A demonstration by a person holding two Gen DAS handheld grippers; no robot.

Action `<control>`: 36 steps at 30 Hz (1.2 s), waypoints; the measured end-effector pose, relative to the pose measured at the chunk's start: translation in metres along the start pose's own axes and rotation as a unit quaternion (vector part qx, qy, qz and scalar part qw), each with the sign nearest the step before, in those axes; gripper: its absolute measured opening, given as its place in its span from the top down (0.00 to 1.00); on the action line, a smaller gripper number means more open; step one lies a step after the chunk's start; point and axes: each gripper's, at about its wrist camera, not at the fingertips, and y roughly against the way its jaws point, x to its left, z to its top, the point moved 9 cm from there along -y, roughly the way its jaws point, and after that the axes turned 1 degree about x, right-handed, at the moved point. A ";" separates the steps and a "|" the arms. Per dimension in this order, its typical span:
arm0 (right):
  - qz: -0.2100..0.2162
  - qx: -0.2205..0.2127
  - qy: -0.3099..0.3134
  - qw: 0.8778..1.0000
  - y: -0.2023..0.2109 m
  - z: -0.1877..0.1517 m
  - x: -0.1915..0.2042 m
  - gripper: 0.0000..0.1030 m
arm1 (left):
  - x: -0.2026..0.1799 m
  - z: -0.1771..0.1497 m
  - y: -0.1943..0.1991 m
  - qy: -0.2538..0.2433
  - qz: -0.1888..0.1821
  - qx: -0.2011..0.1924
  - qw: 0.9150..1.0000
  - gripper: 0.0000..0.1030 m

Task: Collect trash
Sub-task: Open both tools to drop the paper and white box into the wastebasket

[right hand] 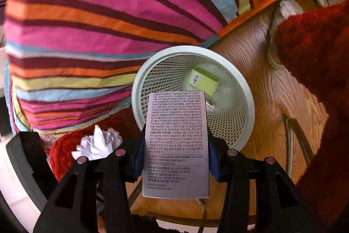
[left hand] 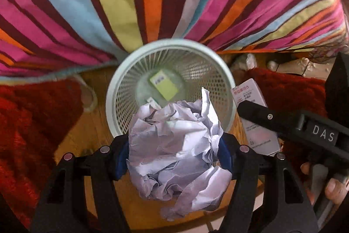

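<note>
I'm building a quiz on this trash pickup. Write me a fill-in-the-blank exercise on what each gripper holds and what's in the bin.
1. The left gripper is shut on a ball of crumpled ____.
2. The right gripper is shut on a printed carton, its jaws clamping its two ____.
3. Inside the mesh wastebasket already lies a ____-coloured box.
4. The wastebasket stands on a ____ floor beside the striped bedding.

Missing words: paper; sides; green; wooden
</note>
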 end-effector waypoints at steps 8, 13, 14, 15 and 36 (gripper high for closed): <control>-0.030 0.032 -0.010 0.999 -0.023 0.006 -0.009 0.56 | 0.012 0.001 -0.026 0.035 -0.019 0.043 0.998 0.38; -0.039 0.051 -0.019 0.998 -0.038 0.009 -0.017 0.56 | 0.018 0.002 -0.040 0.052 -0.028 0.067 0.996 0.38; -0.038 0.055 -0.020 0.998 -0.040 0.009 -0.018 0.56 | 0.018 0.003 -0.042 0.055 -0.027 0.070 0.996 0.37; -0.040 0.058 -0.021 0.997 -0.041 0.009 -0.019 0.56 | 0.019 0.003 -0.044 0.059 -0.028 0.073 0.995 0.37; -0.070 0.052 -0.018 0.996 -0.052 0.013 -0.025 0.15 | 0.032 0.007 -0.054 0.078 0.004 0.073 0.994 0.16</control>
